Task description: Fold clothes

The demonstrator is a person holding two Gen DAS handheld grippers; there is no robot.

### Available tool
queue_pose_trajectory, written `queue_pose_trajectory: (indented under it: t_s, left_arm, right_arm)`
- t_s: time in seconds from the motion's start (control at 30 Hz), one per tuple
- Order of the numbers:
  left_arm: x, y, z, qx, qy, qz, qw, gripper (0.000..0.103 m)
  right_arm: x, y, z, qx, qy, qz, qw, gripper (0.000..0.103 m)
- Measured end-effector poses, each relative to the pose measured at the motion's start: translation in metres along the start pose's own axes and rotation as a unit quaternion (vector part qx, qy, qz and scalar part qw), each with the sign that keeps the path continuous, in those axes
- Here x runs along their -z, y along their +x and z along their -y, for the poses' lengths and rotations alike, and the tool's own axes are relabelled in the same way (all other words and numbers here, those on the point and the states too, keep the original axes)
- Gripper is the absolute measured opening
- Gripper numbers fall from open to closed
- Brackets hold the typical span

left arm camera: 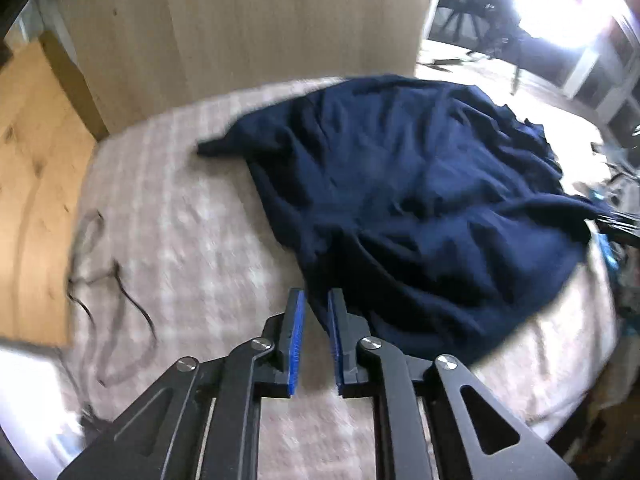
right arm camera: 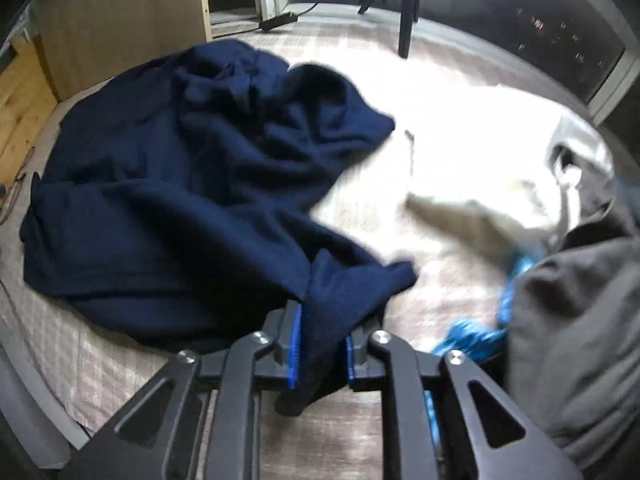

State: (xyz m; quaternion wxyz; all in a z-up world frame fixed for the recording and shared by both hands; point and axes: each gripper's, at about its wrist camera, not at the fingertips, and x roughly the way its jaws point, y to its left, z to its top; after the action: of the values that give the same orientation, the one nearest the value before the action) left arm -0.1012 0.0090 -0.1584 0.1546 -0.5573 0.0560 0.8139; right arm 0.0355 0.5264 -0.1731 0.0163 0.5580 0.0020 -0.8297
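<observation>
Bed (left arm camera: 192,240) with pale checked sheet fills both views, under both claws. Frames blurred.

Navy garment (left arm camera: 420,200) lies crumpled on the sheet: ahead and to the right of the left gripper (left arm camera: 316,300), ahead and to the left of the right gripper (right arm camera: 322,316). Wrinkled and bunched, not folded.

Wooden wardrobe panel (left arm camera: 260,20) stands beyond the bed, far ahead of the left claw.

Grey garment (right arm camera: 572,320) is heaped just to the right of the right claw, with a pale cloth (right arm camera: 480,208) ahead of it and a bright blue item (right arm camera: 472,336) at its edge.

Right claw: clamped on a flap of the navy garment, cloth pinched between the blue pads (right arm camera: 295,352) and hanging out behind them.

Left claw: jaws slightly apart, nothing between the pads; the garment's near edge sits just past the right fingertip.

Thin dark cord (left arm camera: 116,280) lies on the sheet to the left of the left claw.
</observation>
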Motion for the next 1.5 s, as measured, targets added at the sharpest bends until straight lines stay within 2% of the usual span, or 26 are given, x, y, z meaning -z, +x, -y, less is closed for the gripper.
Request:
queue_pose_trajectory:
  t_s: [0.07,0.13,0.2,0.3,0.37,0.4,0.43,0.47,0.5,0.57,0.63,0.73,0.9,0.97,1.03,1.07,1.17,1.2,1.23,1.27,1.37,1.43,1.5]
  left_arm:
    - [0.02,0.004,0.006,0.038,-0.019,-0.014,0.999,0.025]
    - [0.038,0.013,0.016,0.066,-0.029,-0.032,0.9969,0.027]
    - [0.05,0.031,0.033,0.065,-0.019,-0.058,0.996,0.027]
    - [0.056,0.053,0.044,0.044,-0.015,-0.076,0.996,0.027]
    - [0.056,0.057,0.045,0.032,-0.025,-0.068,0.9968,0.03]
    - [0.056,0.059,0.046,0.039,-0.03,-0.064,0.9967,0.027]
    - [0.056,0.059,0.047,0.055,-0.035,-0.06,0.9961,0.02]
    - [0.057,0.06,0.05,0.066,-0.033,-0.056,0.9957,0.008]
    - [0.058,0.06,0.054,0.069,-0.025,-0.053,0.9959,0.003]
    - [0.059,0.051,0.06,0.077,-0.013,-0.032,0.9964,0.003]
    - [0.061,0.037,0.056,0.095,-0.026,-0.018,0.995,0.003]
    - [0.064,0.015,0.043,0.107,-0.051,-0.005,0.9929,0.003]
    - [0.065,-0.004,0.035,0.114,-0.054,0.005,0.992,0.003]
    - [0.065,-0.012,0.036,0.12,-0.053,0.016,0.9912,0.003]
    - [0.064,-0.021,0.039,0.118,-0.043,0.025,0.9918,0.003]
    - [0.063,-0.023,0.039,0.116,-0.04,0.027,0.9921,0.003]
    - [0.059,-0.024,0.039,0.11,-0.032,0.027,0.993,0.003]
    - [0.058,-0.023,0.039,0.108,-0.032,0.027,0.9933,0.003]
    - [0.057,-0.022,0.037,0.105,-0.033,0.028,0.9935,0.003]
    - [0.056,-0.024,0.034,0.102,-0.032,0.03,0.9938,0.003]
    - [0.06,-0.043,0.023,0.092,-0.039,0.046,0.994,0.003]
    - [0.069,-0.065,0.014,0.083,-0.045,0.057,0.9939,0.003]
    - [0.093,-0.098,0.005,0.076,-0.064,0.07,0.9926,0.003]
  right_arm:
    - [0.012,-0.005,0.004,-0.013,0.009,0.007,1.0,0.034]
    - [0.02,-0.011,0.01,-0.02,0.017,0.013,1.0,0.036]
    - [0.024,-0.015,0.018,-0.022,0.024,0.017,0.999,0.036]
    - [0.021,-0.011,0.036,-0.014,0.028,0.025,0.999,0.036]
    - [0.022,-0.015,0.044,-0.01,0.032,0.029,0.999,0.039]
    - [0.021,-0.017,0.05,-0.012,0.034,0.03,0.999,0.042]
    - [0.021,-0.019,0.056,-0.014,0.036,0.032,0.999,0.044]
    - [0.021,-0.019,0.059,-0.013,0.036,0.032,0.999,0.044]
    - [0.021,-0.019,0.06,-0.012,0.034,0.032,0.999,0.045]
    - [0.022,-0.015,0.061,-0.01,0.031,0.031,0.999,0.046]
    - [0.026,-0.016,0.062,-0.016,0.037,0.026,0.999,0.048]
    - [0.028,-0.003,0.062,-0.054,0.056,0.006,0.997,0.048]
    - [0.027,0.009,0.053,-0.124,0.088,-0.003,0.988,0.048]
    - [0.03,0.002,0.054,-0.154,0.113,0.011,0.982,0.048]
    - [0.033,-0.005,0.051,-0.162,0.121,0.02,0.979,0.049]
    - [0.033,-0.006,0.048,-0.154,0.116,0.02,0.981,0.05]
    - [0.027,0.013,0.034,-0.08,0.076,-0.004,0.994,0.05]
    - [0.025,0.022,0.031,-0.067,0.067,-0.014,0.995,0.044]
    - [0.024,0.029,0.031,-0.057,0.063,-0.021,0.996,0.03]
    - [0.024,0.032,0.032,-0.062,0.064,-0.026,0.996,0.006]
    - [0.03,0.004,0.038,-0.083,0.064,-0.001,0.994,0.006]
    - [0.041,-0.038,0.041,-0.09,0.053,0.027,0.994,0.006]
    - [0.059,-0.083,0.044,-0.115,0.05,0.051,0.991,0.006]
